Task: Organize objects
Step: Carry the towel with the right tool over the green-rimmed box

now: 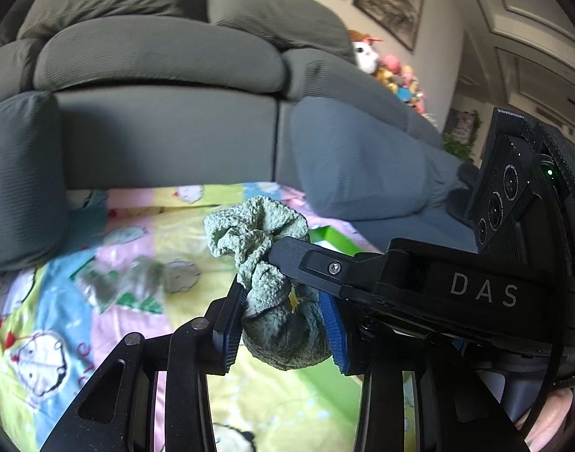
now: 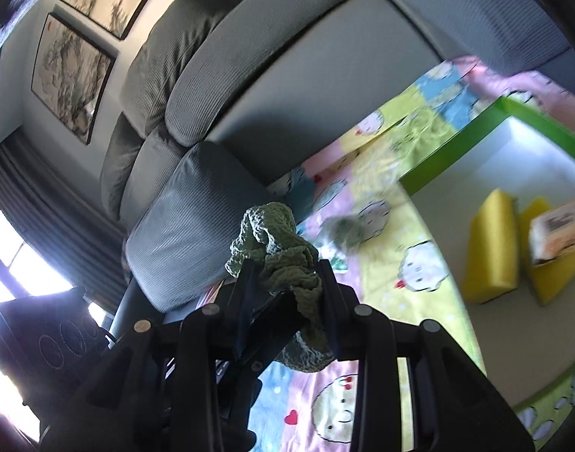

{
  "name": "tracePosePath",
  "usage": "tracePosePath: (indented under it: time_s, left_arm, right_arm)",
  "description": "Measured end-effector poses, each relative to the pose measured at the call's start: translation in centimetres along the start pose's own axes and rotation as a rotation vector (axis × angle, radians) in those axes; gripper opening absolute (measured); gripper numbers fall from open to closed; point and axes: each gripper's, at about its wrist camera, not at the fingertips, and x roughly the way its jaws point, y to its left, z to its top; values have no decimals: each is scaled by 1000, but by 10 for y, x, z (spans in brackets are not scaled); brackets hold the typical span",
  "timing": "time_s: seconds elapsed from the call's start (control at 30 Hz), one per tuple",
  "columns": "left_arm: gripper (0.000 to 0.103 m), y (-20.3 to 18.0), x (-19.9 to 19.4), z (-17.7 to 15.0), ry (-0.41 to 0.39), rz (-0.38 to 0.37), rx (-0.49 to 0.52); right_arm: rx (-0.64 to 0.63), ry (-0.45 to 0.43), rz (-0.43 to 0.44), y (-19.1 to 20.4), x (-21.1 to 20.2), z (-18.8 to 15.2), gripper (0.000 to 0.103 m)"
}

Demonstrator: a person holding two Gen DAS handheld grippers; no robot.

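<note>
Green knitted cloth point(image 1: 276, 286) fills the middle of the left wrist view, bunched into a soft pouch-like lump held above a cartoon-print mat point(image 1: 99, 301). The left gripper point(image 1: 283, 324) is clenched on its rounded lower part, one pad at about 8 o'clock of the lump and the blue pad at 4 o'clock, both pressing on the fabric. From 3 o'clock the right gripper point(image 1: 287, 248) reaches in and nips the gathered neck just under the ruffled top. A grey sofa point(image 1: 167, 128) spans the upper half, plush toys point(image 1: 396, 71) sit at 1 o'clock, and a sliver of green tray point(image 1: 325, 235) shows just behind the cloth. In the right wrist view the cloth point(image 2: 283, 260) sits dead centre, its frilled top sticking up past the right gripper point(image 2: 287, 282), whose fingers point(image 2: 327, 286) are closed on the neck; the other gripper's finger crosses beneath, from 7 o'clock. At 3 o'clock lies the green-rimmed tray point(image 2: 456, 143), holding two yellow sponges point(image 2: 492, 248) and a small box point(image 2: 562, 229). The cloth looks light, limp and grippy, not fragile; it will sag and unfold if held by a loose edge, so the gathered neck and the dense bottom seem the sound places to take it. My guess is it is bound for the tray.
</note>
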Motion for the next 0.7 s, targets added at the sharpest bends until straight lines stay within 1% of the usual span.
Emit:
tracePosePath:
  time_s: [0.17,0.37,0.6,0.7]
  left_arm:
    - [39,-17,6,4,-4,-52,33]
    - [39,-39,19,3,27,-119,63]
    - [39,-63,39,-2,74,-219,75]
    - [39,-72,50,-6,109,-267,66]
  right_arm:
    - [-5,-68,-43,-6,-19,5,32]
    - [10,-120,-117,-23,-40,8,33]
    - [54,-172,-214,-43,-64,8,33]
    - [75,-185,-252,-54,-74,8,33]
